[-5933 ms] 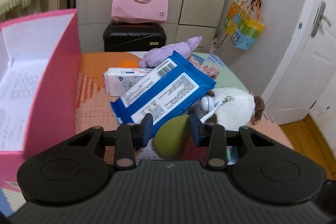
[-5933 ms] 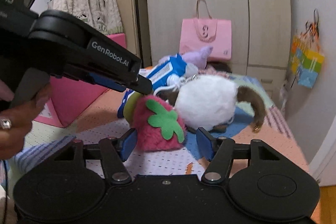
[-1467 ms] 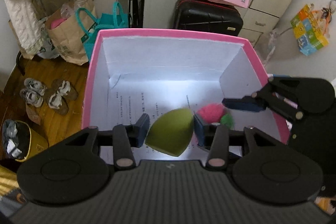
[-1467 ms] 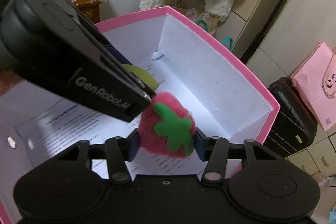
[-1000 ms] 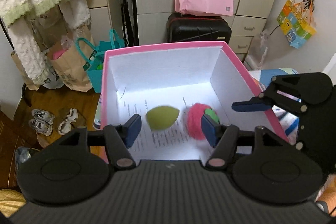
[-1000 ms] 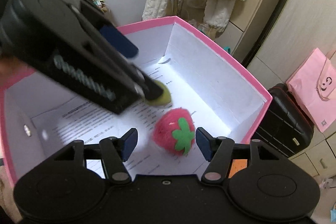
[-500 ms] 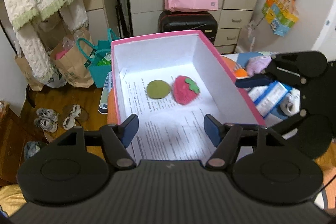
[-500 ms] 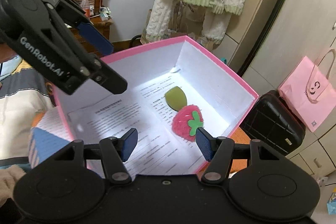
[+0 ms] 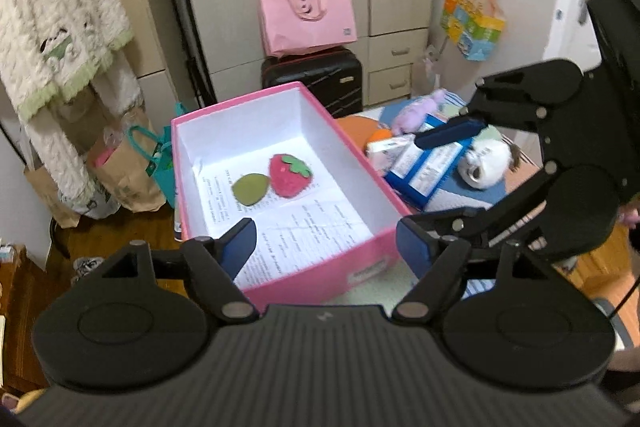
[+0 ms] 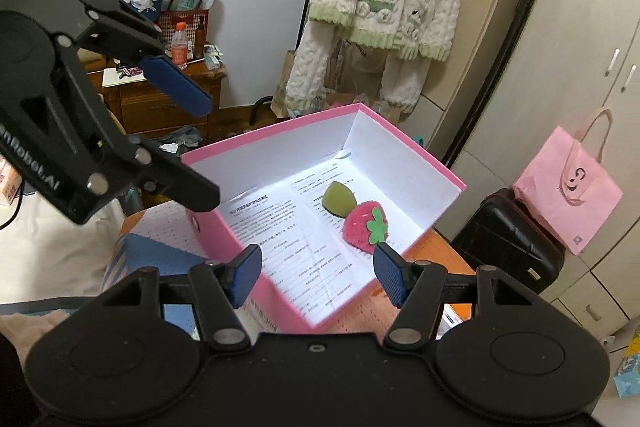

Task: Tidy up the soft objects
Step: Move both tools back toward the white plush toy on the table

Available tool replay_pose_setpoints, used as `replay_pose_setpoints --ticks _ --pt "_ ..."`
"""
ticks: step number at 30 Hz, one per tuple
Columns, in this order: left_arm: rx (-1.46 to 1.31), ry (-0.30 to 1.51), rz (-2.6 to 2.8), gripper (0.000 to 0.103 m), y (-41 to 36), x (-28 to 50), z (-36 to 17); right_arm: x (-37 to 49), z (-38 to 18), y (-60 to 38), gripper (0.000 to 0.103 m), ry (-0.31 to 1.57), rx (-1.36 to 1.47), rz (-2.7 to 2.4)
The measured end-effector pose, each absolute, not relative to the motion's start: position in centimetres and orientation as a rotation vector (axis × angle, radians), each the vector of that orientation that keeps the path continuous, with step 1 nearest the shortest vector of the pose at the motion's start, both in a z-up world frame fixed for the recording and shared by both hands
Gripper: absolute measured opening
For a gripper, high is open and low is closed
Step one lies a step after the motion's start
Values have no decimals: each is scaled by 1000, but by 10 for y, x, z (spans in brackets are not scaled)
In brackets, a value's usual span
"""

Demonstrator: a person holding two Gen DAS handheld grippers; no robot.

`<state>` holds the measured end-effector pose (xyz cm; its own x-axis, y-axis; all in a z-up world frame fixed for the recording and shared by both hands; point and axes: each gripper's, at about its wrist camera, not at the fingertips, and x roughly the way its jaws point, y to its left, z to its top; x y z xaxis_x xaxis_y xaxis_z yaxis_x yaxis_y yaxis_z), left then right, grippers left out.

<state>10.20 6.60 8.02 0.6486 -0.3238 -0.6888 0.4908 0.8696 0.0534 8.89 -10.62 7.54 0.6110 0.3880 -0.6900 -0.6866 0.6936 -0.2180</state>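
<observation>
Though "Robot.AI" legible on left tongs [image 10: 200, 151], both tongs [image 10: 316, 273] spread, empty.

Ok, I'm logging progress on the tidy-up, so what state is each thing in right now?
left gripper: open, empty
right gripper: open, empty
pink box: open, no lid on
strawberry plush: lying in the box
green sponge: in the box, beside the strawberry
white plush: outside the box
blue pack: outside the box

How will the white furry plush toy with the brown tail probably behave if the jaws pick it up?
The white furry plush toy with the brown tail looks rounded and stuffed, so it would probably squash under the jaws and feel light. The long pile may let the pads slip. The thin tail and the keyring at its front would likely dangle.
</observation>
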Motion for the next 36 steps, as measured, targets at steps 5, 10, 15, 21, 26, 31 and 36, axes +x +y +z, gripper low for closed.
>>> replay_pose_setpoints --ticks 5,10,15,21,26,31,36 --pt "273 723 -513 81 51 81 79 65 80 -120 69 633 -493 647" --pt "292 740 -561 87 36 68 69 43 80 -138 74 607 -476 633" --pt "288 786 -625 87 20 66 51 16 71 -164 74 573 -442 615" --pt "245 846 -683 87 4 73 29 -8 48 -194 75 551 -368 556" --pt "224 846 -725 87 -10 77 19 -14 28 -217 76 558 -307 486" --pt "194 827 -775 87 -26 79 14 -11 4 -237 76 576 -276 391" --pt "179 780 -800 87 -45 81 2 0 -22 -251 76 612 -280 302"
